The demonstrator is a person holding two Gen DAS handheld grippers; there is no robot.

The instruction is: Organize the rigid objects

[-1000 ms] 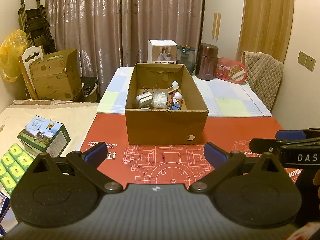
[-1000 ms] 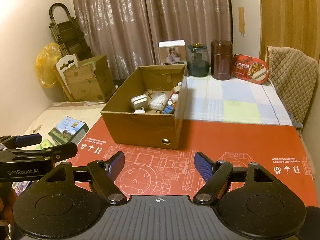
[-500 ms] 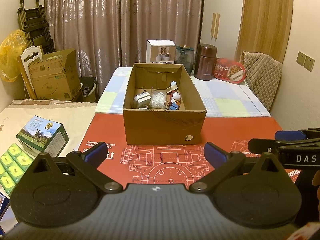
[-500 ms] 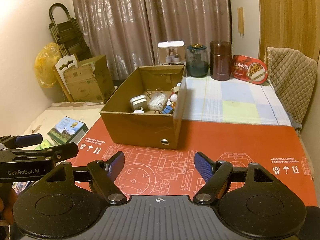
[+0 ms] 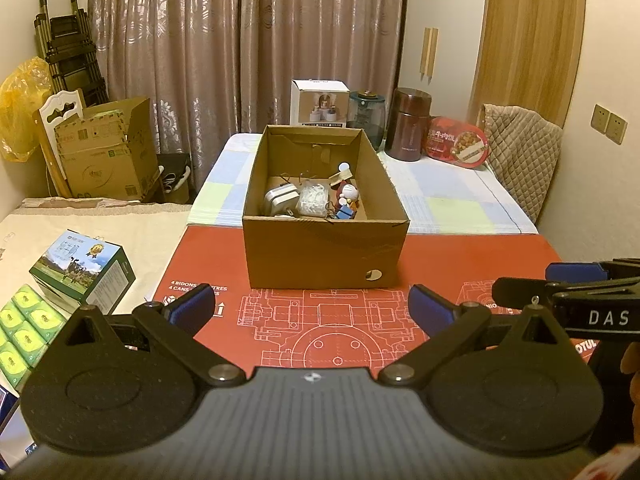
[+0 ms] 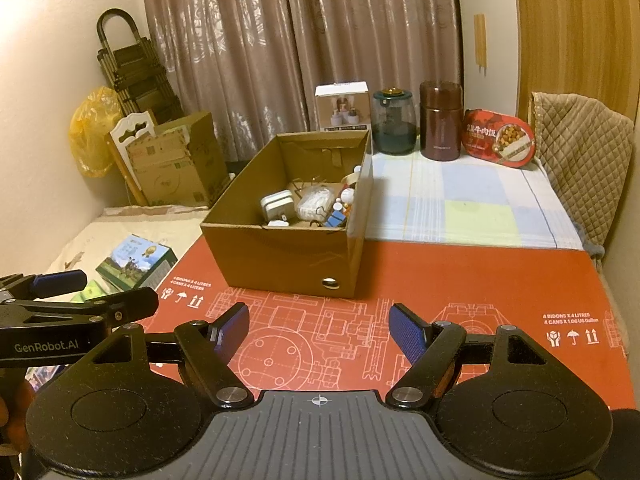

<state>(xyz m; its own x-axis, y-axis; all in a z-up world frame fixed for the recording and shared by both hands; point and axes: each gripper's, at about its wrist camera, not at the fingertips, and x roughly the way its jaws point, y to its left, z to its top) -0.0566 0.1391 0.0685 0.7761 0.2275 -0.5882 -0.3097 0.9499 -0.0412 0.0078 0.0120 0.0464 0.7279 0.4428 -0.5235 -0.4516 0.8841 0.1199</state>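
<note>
your left tongs [image 5: 311, 307] and right tongs [image 6: 319, 328] both gape wide, holding nothing, above the red mat [image 5: 472, 256] on the table. just beyond sits the box [image 5: 324, 254], with small objects [image 5: 310, 202] piled inside.

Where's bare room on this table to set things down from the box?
Free: red mat right of the cardboard box, and checked cloth before the jars. Crowded: the box's inside and back edge.
</note>
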